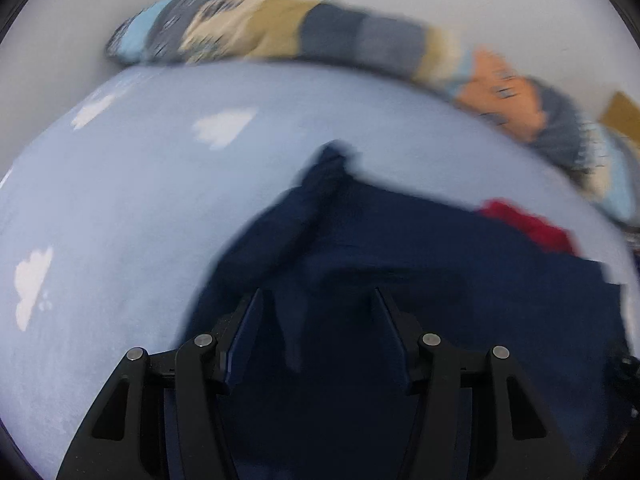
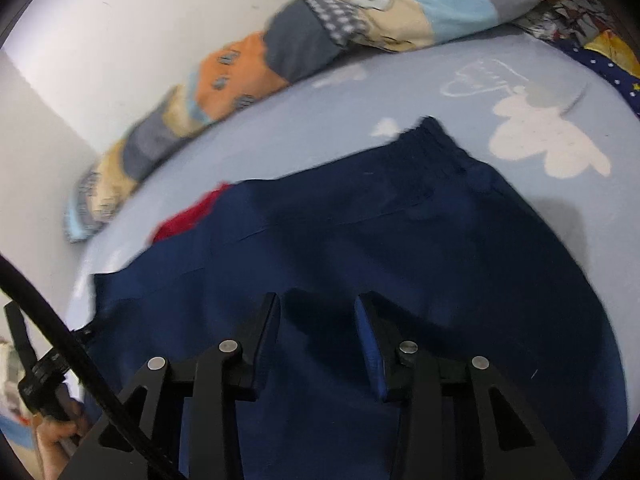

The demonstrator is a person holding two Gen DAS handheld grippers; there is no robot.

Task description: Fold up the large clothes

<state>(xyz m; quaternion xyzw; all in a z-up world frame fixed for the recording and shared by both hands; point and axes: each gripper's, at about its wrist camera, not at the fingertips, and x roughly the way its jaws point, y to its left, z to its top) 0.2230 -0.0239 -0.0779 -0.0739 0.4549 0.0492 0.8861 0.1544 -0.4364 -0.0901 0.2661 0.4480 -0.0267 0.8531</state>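
Blue cloud-print bed (image 2: pixel 304 136) carries navy garment (image 2: pixel 360 240), red cloth (image 2: pixel 188 216), patchwork quilt (image 2: pixel 304 40).

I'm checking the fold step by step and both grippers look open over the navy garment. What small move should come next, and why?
Probably lower the right hand-held gripper and close it on the navy garment beneath it. Its jaws stand apart with no cloth between them, as do those of the left hand-held gripper, so nothing is held yet. The garment lies spread on the light blue sheet, not yet folded.

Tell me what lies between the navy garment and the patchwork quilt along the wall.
Mostly bare light-blue bedsheet with white cloud prints separates the navy garment from the patchwork quilt. A red cloth peeks out at the garment's edge. Both wrist views show this.
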